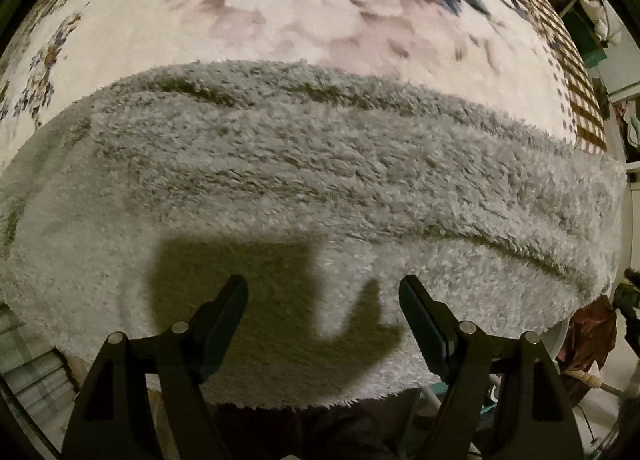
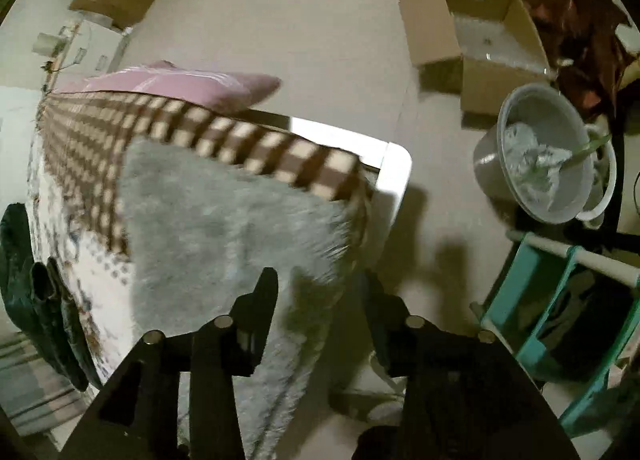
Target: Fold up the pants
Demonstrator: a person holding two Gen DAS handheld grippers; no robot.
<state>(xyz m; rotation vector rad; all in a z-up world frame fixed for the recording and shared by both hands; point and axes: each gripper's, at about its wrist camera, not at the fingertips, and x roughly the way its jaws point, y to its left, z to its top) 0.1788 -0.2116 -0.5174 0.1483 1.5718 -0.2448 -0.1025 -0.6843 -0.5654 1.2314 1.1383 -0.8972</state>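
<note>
The grey fluffy pants [image 1: 304,187] lie spread across the bed in the left wrist view, with long folds running left to right and the near edge hanging over the bed's front. My left gripper [image 1: 323,292] is open and empty just above the near part of the pants, its shadow on the fabric. In the right wrist view the same pants [image 2: 224,219] lie at the bed's corner. My right gripper [image 2: 320,284] is open, jaws wide apart over the pants' edge near the bed corner, holding nothing.
The bed has a floral blanket [image 1: 280,31] with a brown checked border [image 2: 200,131] and a pink pillow [image 2: 180,85]. Dark green clothing [image 2: 24,280] lies at the left. On the floor stand a cardboard box [image 2: 480,35], a grey bucket [image 2: 544,155] and a teal rack [image 2: 560,320].
</note>
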